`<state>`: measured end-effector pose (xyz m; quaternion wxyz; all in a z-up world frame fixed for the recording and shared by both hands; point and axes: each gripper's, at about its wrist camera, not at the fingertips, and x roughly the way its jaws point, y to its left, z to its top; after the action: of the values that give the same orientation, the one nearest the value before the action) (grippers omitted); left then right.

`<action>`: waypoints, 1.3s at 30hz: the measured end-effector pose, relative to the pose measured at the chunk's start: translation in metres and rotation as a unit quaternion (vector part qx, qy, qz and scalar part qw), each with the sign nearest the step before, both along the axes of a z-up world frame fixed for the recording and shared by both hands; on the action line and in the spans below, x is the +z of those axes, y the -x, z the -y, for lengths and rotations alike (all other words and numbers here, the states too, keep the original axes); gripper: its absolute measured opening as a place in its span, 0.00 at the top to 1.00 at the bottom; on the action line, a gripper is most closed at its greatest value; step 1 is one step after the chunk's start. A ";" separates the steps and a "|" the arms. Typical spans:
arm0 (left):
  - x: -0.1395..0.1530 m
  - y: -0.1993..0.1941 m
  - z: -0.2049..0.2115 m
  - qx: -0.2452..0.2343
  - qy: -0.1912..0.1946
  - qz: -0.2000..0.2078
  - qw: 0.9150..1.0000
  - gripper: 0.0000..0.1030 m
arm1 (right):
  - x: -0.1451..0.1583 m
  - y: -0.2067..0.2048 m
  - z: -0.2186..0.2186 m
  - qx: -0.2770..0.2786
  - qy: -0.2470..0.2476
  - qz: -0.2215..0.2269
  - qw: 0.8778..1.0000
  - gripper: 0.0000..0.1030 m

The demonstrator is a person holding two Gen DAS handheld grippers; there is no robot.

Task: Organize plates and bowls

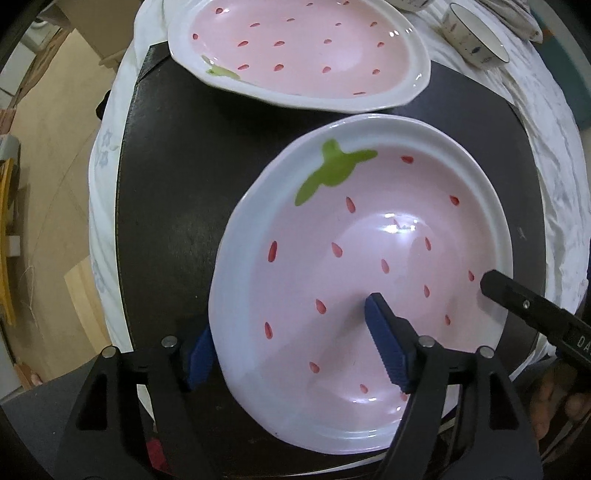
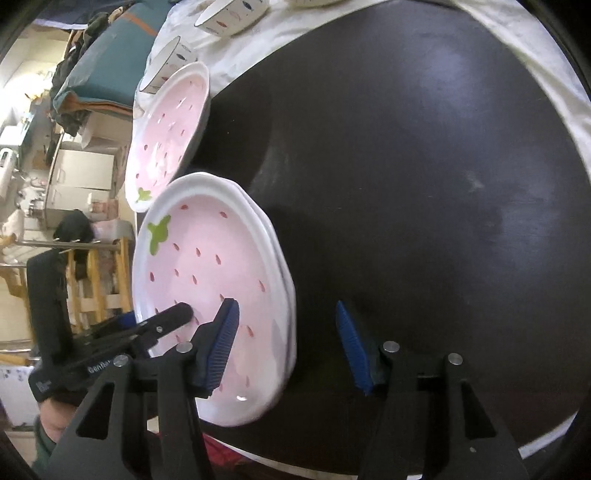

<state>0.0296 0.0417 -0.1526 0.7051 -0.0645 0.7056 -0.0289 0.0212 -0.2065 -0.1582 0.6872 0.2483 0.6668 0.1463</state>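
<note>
A stack of pink strawberry plates point(image 1: 369, 240) with white rims lies on the black round tabletop point(image 1: 166, 184). My left gripper point(image 1: 295, 349) is open and straddles the stack's near rim, with one blue pad outside the rim and the other over the pink inside. In the right wrist view the same stack point(image 2: 221, 266) shows layered rims. My right gripper point(image 2: 288, 350) is open across its edge, one pad over the plate and one over bare table. A single strawberry plate point(image 1: 295, 48) point(image 2: 173, 122) lies farther away.
Small white bowls with a fish pattern point(image 1: 476, 40) point(image 2: 232, 14) stand on the white cloth beyond the plates. A wide stretch of black tabletop point(image 2: 424, 184) lies to the right of the stack. Off the table's edge are the floor, boxes and a wooden rack point(image 2: 99, 288).
</note>
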 end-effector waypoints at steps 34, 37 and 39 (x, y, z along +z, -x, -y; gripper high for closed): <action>0.022 -0.038 0.102 -0.072 0.009 0.047 0.996 0.32 | 0.010 -0.014 0.069 -0.095 0.053 0.042 0.993 0.48; 0.029 -0.030 0.090 -0.065 -0.002 0.054 0.996 0.32 | 0.019 -0.011 0.072 -0.105 0.070 0.060 0.990 0.47; 0.032 -0.022 0.080 -0.055 -0.012 0.067 0.996 0.32 | 0.025 -0.010 0.075 -0.118 0.073 0.071 0.988 0.44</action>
<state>0.0519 -0.0380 -0.1211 0.7485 -0.0154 0.6599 -0.0633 0.0311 -0.2819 -0.1332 0.7617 0.2632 0.5911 0.0326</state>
